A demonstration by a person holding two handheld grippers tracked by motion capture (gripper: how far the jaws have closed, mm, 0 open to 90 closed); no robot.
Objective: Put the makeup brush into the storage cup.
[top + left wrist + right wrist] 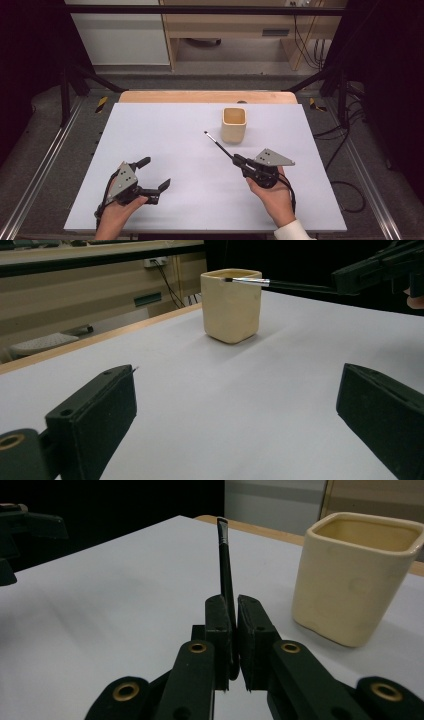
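Observation:
A thin black brush with a metal ferrule and dark tip sticks out of my right gripper, which is shut on its handle; the tip points up-left, just left of the cup. In the right gripper view the brush rises from between the closed jaws of that gripper. A cream square cup stands upright and looks empty, also seen as the cup and the cup. My left gripper rests low at the near left, jaws wide apart with nothing between them; the same gripper faces the cup across the mat.
A pale grey mat covers the wooden table. Black frame posts and cables stand around the table's sides. A person's hands hold both grippers at the near edge.

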